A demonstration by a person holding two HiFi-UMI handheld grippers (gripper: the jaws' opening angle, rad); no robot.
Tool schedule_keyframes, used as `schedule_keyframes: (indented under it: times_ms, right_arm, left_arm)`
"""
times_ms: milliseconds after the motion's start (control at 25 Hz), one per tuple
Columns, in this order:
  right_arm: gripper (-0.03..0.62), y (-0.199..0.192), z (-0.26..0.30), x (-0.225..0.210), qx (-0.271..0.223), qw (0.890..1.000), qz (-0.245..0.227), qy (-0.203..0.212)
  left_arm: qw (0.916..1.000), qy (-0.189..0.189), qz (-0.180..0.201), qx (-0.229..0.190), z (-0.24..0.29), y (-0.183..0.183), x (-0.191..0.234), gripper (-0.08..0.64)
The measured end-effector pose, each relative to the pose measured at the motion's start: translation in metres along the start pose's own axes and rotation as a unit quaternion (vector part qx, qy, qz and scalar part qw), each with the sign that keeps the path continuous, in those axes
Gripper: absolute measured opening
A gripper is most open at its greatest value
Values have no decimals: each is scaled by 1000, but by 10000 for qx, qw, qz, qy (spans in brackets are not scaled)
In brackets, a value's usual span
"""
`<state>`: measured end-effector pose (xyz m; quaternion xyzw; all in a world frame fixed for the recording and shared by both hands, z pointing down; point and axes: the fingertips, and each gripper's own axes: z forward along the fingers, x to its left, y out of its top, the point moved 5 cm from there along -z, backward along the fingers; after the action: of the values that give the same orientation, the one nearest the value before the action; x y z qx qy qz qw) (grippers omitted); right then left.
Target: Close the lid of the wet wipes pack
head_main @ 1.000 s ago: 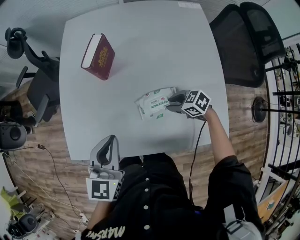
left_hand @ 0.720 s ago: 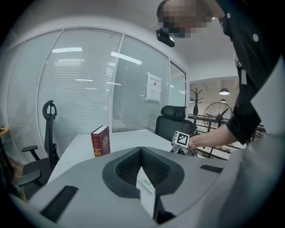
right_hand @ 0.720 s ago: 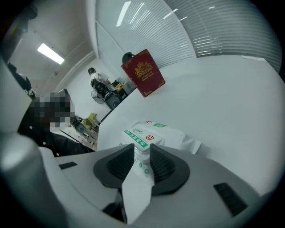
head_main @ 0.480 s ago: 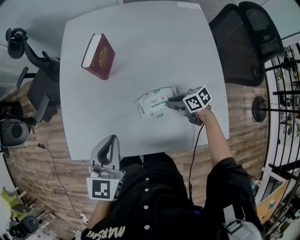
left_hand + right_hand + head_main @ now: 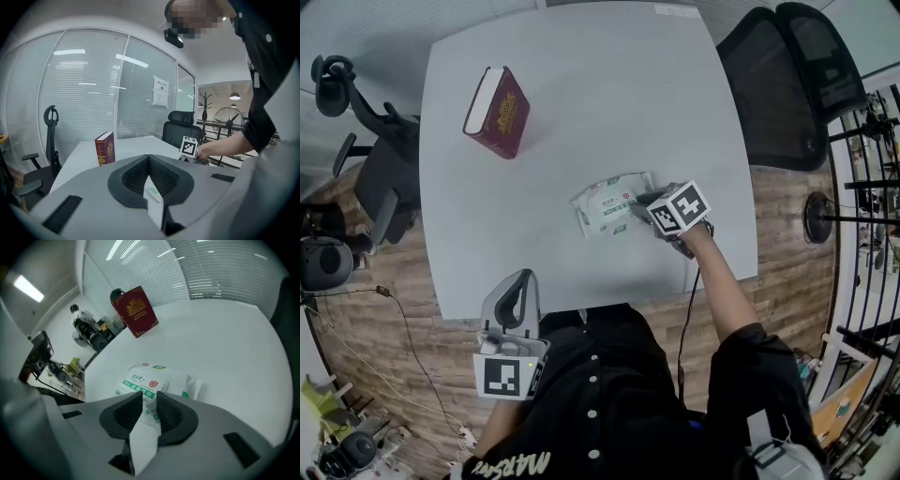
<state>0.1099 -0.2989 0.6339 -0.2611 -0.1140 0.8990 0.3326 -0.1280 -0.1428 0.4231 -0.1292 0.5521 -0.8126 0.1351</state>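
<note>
The pack [image 5: 607, 206] lies right of centre on the bench [image 5: 581, 94]. The right tool [image 5: 639, 200] has just been closing its jaws to a narrow gap over the lid [image 5: 140, 383] and grips nothing. Next, I think, it must press the lid flat. The left tool [image 5: 517, 291] waits with jaws together, empty.

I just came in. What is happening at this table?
A person works with a gripper in each hand. The right gripper is down at the wet wipes pack on the grey table. Its jaws have just been closing with the pack's near edge between them, but I cannot tell whether they press on it yet. The left gripper is held near the person's body, jaws together and empty. A red book stands further away.
</note>
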Motion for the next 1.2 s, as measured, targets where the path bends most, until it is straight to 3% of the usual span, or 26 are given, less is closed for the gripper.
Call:
schedule_keyframes:
  times_ms: [200, 360, 680, 1200]
  right_arm:
    - [107, 3, 4, 19, 137, 9875, -1247, -950]
    - [56, 7, 9, 31, -169, 9727, -1987, -1185]
    - [31, 7, 17, 35, -563, 9827, -1575, -791]
    - [31, -4, 29, 33, -555, 9823, -1566, -869]
  left_arm:
    - [10000, -14, 9, 2, 0, 0, -1, 6]
    - [10000, -20, 13, 13, -1, 0, 0, 6]
    - [10000, -1, 10, 45, -2, -2, 1, 6]
    - [9999, -7, 7, 138, 1, -4, 1, 6]
